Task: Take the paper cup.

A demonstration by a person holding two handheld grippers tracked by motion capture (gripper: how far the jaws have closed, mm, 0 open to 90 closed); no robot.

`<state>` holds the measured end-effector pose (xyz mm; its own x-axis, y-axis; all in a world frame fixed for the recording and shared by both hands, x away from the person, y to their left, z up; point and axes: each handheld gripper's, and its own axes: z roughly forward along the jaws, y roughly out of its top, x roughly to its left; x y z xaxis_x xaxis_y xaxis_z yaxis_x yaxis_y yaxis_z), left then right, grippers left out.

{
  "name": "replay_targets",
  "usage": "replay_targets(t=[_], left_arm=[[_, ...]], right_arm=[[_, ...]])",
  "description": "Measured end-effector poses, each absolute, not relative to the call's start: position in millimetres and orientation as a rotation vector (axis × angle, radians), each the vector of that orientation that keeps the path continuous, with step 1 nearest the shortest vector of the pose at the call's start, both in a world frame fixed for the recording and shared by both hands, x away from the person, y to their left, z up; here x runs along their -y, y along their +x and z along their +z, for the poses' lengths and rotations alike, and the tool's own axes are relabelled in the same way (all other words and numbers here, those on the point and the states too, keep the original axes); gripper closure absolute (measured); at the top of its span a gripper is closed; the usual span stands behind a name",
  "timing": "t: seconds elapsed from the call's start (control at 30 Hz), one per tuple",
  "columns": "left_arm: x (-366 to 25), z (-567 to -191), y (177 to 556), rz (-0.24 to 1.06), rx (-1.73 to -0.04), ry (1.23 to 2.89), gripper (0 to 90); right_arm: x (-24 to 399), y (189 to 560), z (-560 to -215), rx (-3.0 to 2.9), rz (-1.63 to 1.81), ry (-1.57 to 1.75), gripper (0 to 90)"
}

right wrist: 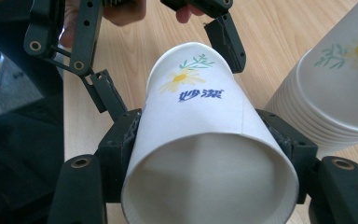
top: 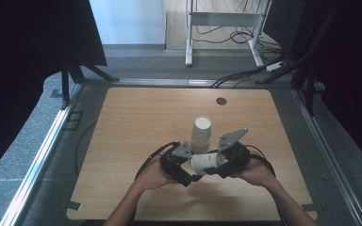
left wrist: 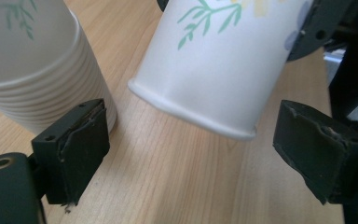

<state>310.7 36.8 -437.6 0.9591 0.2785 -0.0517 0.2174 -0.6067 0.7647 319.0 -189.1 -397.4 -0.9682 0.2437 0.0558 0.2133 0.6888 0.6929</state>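
A single white paper cup (top: 202,161) with a daisy print lies on its side in the air just above the table. My right gripper (top: 215,168) is shut on it near its mouth, and its fingers (right wrist: 121,140) press both sides of the cup (right wrist: 205,135). My left gripper (top: 194,177) faces it, open. The cup's base (left wrist: 205,70) hangs in front of the left gripper (left wrist: 193,154), whose jaws flank it without touching. From the right gripper view, the left gripper's fingers (right wrist: 105,91) straddle the cup's base. A stack of like cups (top: 201,133) stands upright just behind.
The wooden table (top: 136,122) has a dark round grommet (top: 221,100) near its far edge. The cup stack (left wrist: 32,70) is close beside the left gripper's left jaw and sits at the right (right wrist: 335,93) in the right gripper view. Black curtains and cables surround the table.
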Motion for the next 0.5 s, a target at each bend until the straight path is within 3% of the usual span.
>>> replay_targets(t=[0.5], left_arm=[[-46, -438, 307, 0.048, -0.299, 2.125, 11.8]], right_arm=[[207, 315, -399, -2.753, 1.401, 0.385, 36.7]])
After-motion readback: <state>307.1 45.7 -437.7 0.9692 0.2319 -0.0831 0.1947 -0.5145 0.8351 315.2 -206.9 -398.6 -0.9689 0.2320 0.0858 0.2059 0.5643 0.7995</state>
